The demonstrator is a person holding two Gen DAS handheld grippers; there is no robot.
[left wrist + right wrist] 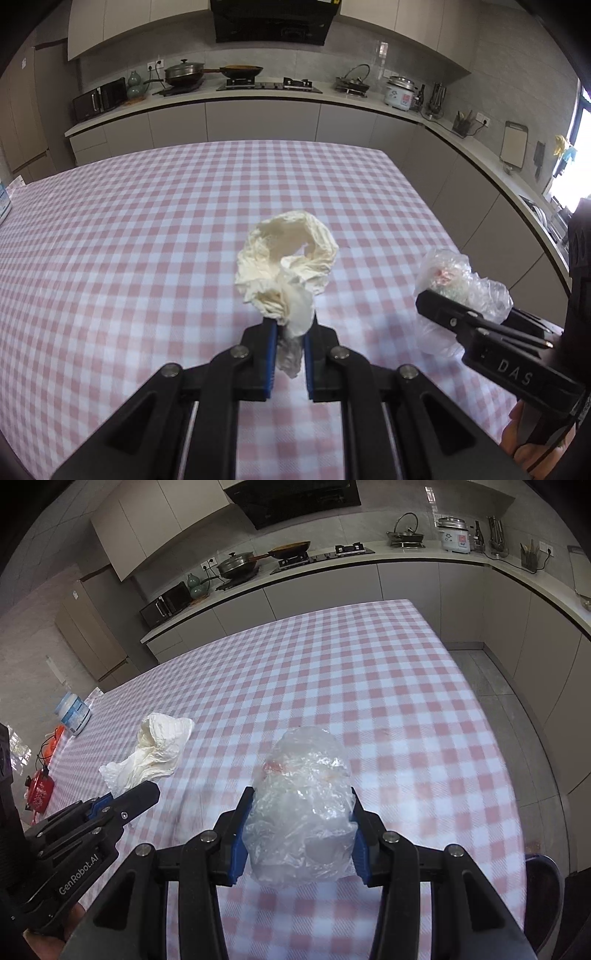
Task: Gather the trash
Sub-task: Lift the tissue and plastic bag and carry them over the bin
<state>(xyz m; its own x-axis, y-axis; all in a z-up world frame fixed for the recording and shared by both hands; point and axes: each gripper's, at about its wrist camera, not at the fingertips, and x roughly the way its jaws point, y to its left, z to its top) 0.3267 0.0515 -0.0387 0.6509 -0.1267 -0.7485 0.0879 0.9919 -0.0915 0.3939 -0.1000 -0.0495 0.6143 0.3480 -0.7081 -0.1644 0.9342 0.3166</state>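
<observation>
Trash in both grippers: crumpled white tissue [284,258] pinched in left gripper [290,350], clear plastic bag [306,801] clamped in right gripper [301,834], both held above worktop [129,240]. Worktop covered in pink-white checked cloth. Blue-labelled jar [74,712] stood near cloth's far left edge. Beyond it, kitchen counter [258,96] ran along wall: lidded pan [184,74], frying pan [240,70], rice cooker [399,92]. Black range hood [273,22] hung above.
</observation>
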